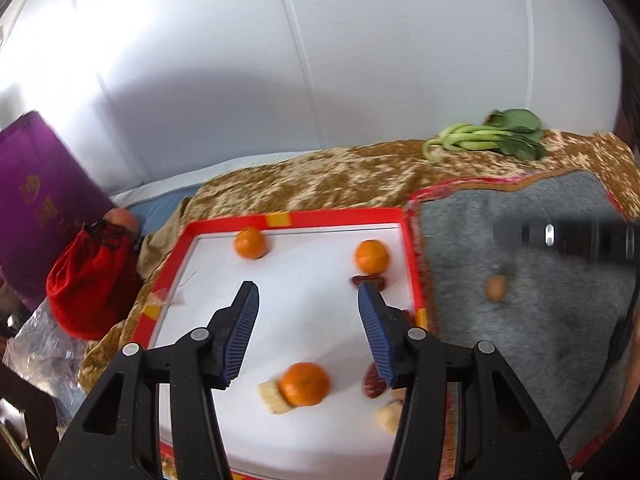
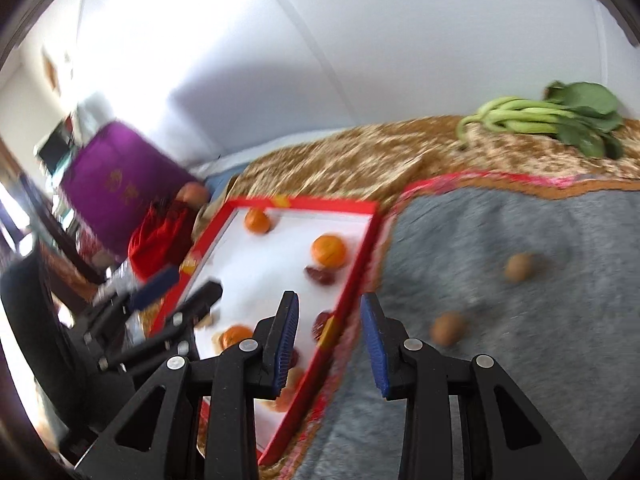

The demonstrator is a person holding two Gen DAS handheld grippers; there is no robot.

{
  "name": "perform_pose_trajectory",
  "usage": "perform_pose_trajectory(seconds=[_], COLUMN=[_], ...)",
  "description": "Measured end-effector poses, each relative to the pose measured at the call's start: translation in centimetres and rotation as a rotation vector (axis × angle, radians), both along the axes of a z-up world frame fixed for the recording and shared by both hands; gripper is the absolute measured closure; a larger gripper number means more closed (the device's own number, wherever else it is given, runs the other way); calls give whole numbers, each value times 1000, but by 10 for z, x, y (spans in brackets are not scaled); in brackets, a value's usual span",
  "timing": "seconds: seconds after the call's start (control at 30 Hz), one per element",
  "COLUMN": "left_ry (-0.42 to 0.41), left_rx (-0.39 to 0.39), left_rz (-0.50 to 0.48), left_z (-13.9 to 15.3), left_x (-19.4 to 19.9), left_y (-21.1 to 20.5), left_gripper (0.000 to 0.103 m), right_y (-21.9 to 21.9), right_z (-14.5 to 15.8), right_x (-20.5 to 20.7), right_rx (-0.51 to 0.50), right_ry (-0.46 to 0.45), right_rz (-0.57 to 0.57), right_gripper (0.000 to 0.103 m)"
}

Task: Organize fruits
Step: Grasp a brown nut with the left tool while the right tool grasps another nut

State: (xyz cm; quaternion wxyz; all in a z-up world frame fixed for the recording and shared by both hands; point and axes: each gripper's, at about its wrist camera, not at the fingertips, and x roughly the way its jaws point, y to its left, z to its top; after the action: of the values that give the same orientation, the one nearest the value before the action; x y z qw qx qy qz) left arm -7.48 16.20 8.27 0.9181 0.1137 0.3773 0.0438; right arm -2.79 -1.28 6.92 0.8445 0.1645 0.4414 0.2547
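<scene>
A red-rimmed white tray (image 1: 294, 216) holds three oranges: two at the back (image 1: 250, 243) (image 1: 372, 257) and one near the front (image 1: 305, 384). Dark red dates (image 1: 374, 382) and pale biscuit-like pieces (image 1: 274, 396) lie beside them. My left gripper (image 1: 308, 298) hovers open over the tray's middle with nothing between its pads. My right gripper (image 2: 330, 300) is over the tray's right rim (image 2: 352, 280) and the grey mat (image 2: 520, 360), its jaws apart and empty. Two small brown round fruits (image 2: 519, 267) (image 2: 448, 328) lie on the mat. The left gripper (image 2: 180, 290) also shows at the tray's left edge.
Leafy greens (image 1: 488, 138) lie at the back right on the brown patterned cloth (image 1: 320, 184). A purple box (image 1: 40, 184), a red bag (image 1: 92, 280) and clear plastic (image 1: 36, 344) crowd the left side. A white wall stands behind.
</scene>
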Motion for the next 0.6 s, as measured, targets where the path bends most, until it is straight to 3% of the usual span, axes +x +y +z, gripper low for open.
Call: perform_pose_trajectory(seconds=[0.13, 0.27, 0.4, 0.6], left_ry=[11, 31, 56, 135], left_rx=[-1, 0, 17, -30], left_rz=[-106, -199, -270, -323], left_z=[-2, -8, -18, -40], left_x=[2, 5, 8, 25], left_y=[-32, -63, -88, -103], left_gripper=[47, 47, 47, 47], right_y=[-55, -90, -103, -100], right_z=[9, 0, -15, -32], right_x=[15, 24, 28, 41], right_rx=[54, 58, 46, 40], right_ry=[32, 116, 199, 256], right_rz=[-116, -201, -232, -235], right_gripper=[68, 67, 67, 67])
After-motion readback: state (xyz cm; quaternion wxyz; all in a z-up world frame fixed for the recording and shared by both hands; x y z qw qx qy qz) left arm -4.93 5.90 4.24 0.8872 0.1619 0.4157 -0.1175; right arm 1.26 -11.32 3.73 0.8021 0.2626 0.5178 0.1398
